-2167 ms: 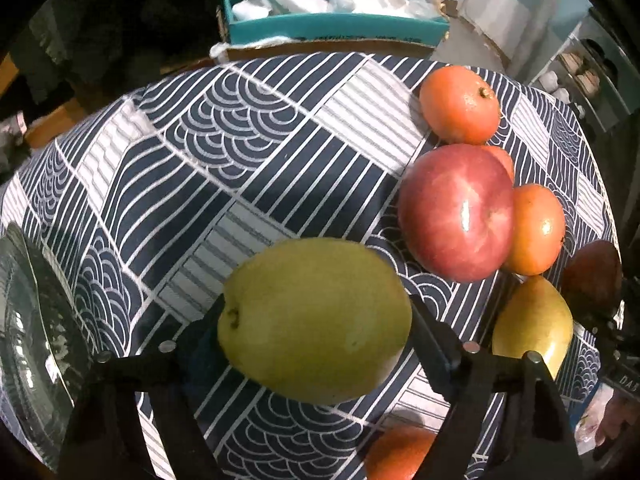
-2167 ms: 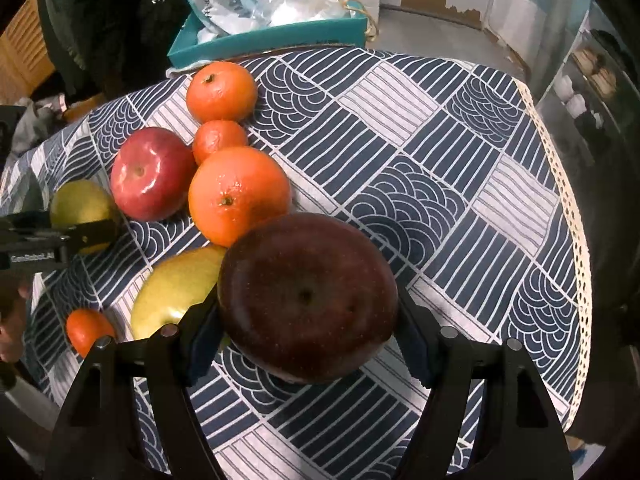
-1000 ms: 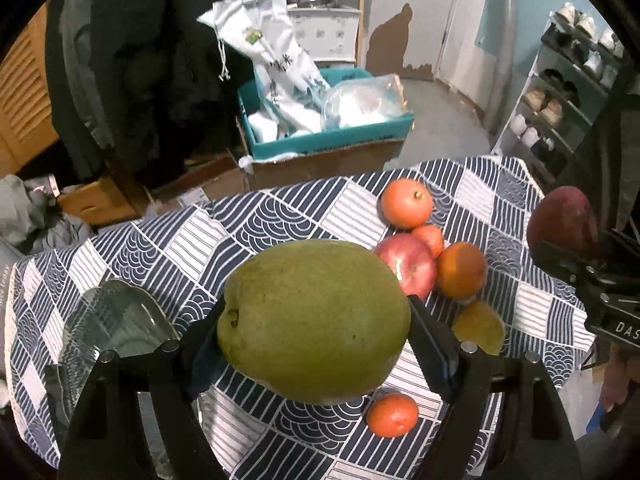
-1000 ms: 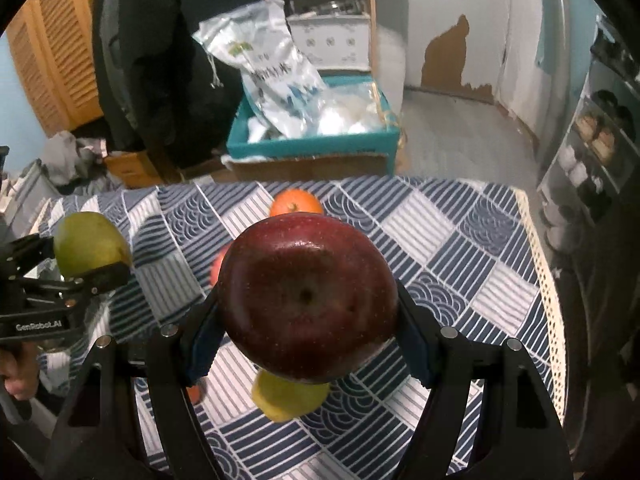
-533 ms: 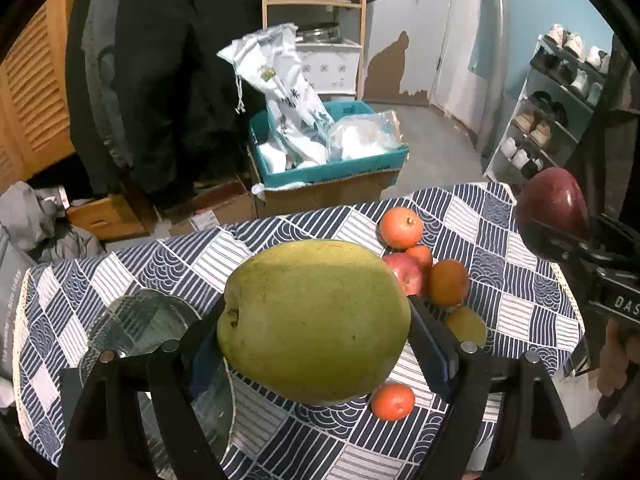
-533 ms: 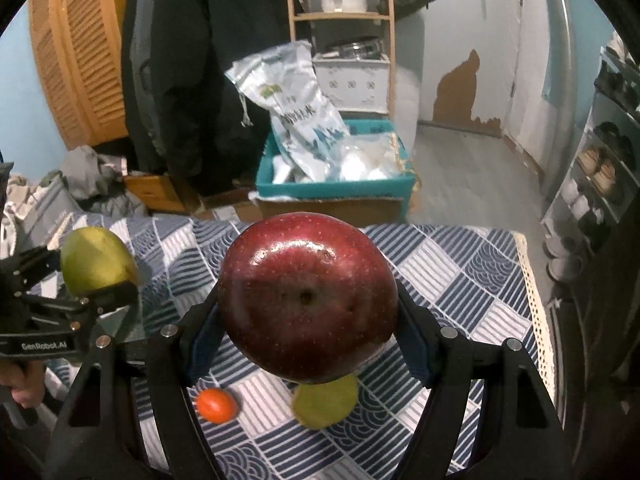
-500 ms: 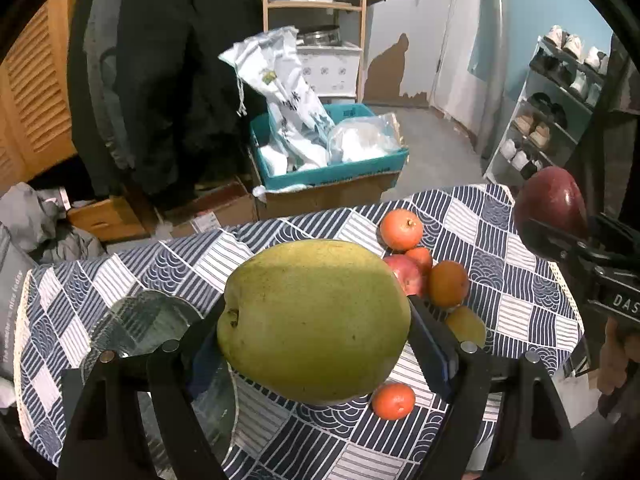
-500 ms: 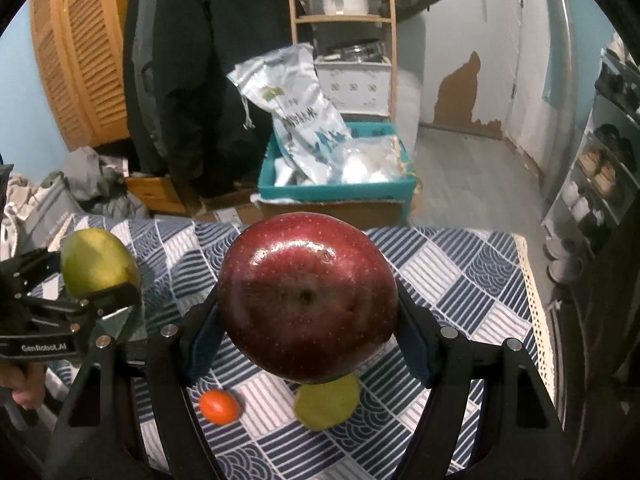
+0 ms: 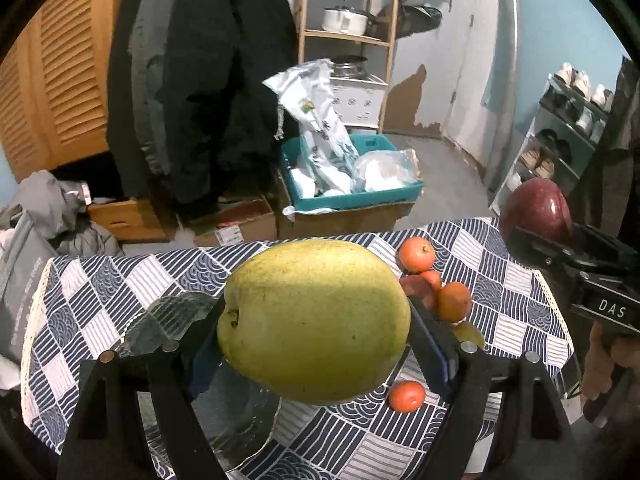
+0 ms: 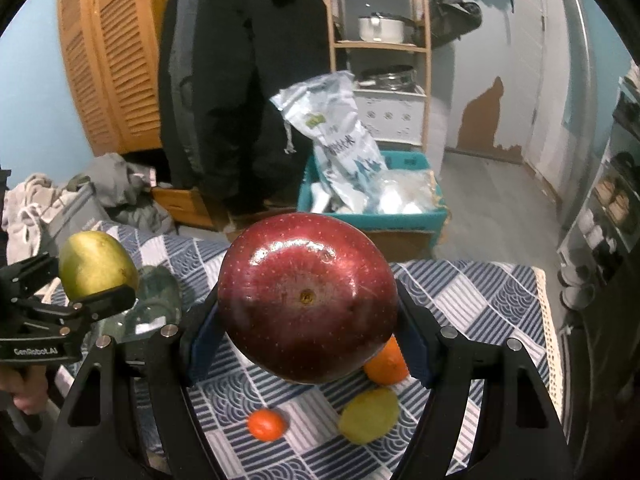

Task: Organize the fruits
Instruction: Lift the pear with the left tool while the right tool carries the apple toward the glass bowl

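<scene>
My left gripper (image 9: 316,332) is shut on a green pear (image 9: 314,318), held high above the table; the pear also shows in the right wrist view (image 10: 98,266). My right gripper (image 10: 308,320) is shut on a dark red apple (image 10: 308,300), also held high; the apple also shows at the right of the left wrist view (image 9: 536,210). On the patterned tablecloth (image 9: 504,280) lie oranges (image 9: 416,254), a red apple (image 9: 414,286), a yellow-green pear (image 10: 368,416) and a small tangerine (image 9: 406,396). A glass plate (image 9: 168,316) sits on the left of the table.
Behind the table are a teal box (image 9: 352,192) with plastic bags, cardboard boxes (image 9: 232,228), a wooden shelf (image 9: 348,36) and a hanging dark coat (image 9: 208,80). A shoe rack (image 9: 560,120) stands at the right. Clothes (image 10: 128,192) are piled at the left.
Both grippers have risen well above the table with their fruits still held. The table now looks smaller and the glass plate shows under the left gripper.
</scene>
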Tool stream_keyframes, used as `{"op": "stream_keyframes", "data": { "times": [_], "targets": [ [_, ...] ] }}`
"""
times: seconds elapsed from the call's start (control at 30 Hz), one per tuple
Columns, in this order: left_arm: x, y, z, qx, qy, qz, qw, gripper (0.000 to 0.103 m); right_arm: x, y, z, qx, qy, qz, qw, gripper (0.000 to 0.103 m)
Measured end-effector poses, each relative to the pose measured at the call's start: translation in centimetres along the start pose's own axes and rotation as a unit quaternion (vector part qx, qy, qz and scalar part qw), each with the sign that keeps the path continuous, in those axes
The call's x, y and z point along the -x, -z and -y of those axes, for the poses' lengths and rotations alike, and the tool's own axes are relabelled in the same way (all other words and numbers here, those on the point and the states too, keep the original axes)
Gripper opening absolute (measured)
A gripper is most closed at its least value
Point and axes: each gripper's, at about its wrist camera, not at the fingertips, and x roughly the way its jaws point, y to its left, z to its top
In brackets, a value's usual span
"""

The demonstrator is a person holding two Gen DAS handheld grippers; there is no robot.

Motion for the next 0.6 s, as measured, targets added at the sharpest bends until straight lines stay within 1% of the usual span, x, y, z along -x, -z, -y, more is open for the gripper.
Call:
{"op": "stream_keyframes", "data": {
  "times": [0.33, 0.6],
  "targets": [
    [1.3, 0.6, -4.2, 0.029, -0.026, 0.012, 0.9992, 0.084, -1.0, -1.3, -4.7, 0.023, -0.033, 0.001, 0.999, 0.075],
    [1.4, 1.9, -7.8, 0.060, -0.050, 0.004, 0.9969, 0.084, -2.9, -2.0, -8.0, 0.039, -0.059, -0.013, 0.997, 0.075]
  ]
}}
